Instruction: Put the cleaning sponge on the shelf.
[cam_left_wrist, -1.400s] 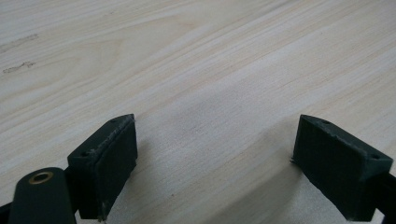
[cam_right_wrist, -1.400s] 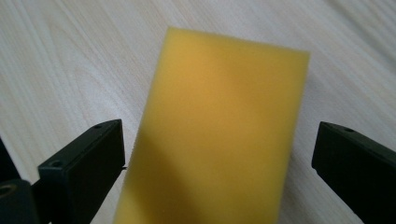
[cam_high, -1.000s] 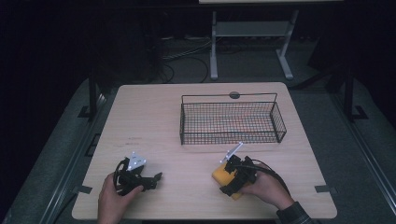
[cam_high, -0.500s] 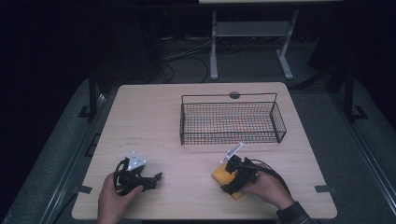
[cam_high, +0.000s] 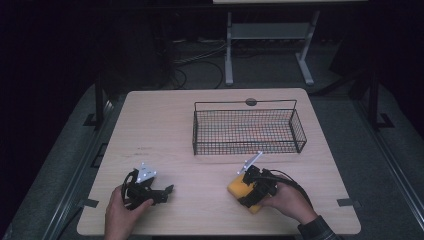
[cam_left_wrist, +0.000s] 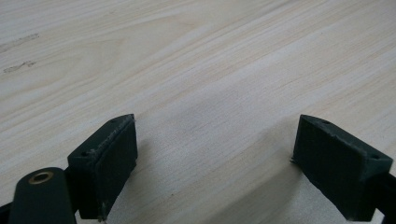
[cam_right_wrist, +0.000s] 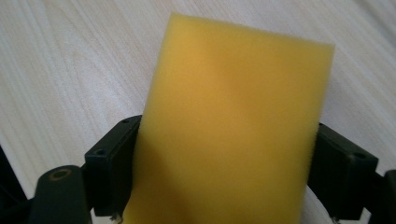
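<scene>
Because the yellow sponge (cam_right_wrist: 238, 126) looks light, soft and compressible, the right gripper (cam_right_wrist: 224, 177), whose jaws have just been closing, clamps its long sides on the table (cam_high: 200, 125) near the wire basket (cam_high: 248, 131); the left gripper (cam_left_wrist: 215, 163) stands open.

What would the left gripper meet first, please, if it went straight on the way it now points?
Probably only the bare wooden table. The left gripper lies low with open jaws pointing across the table toward the right gripper and its yellow sponge, still well off.
</scene>
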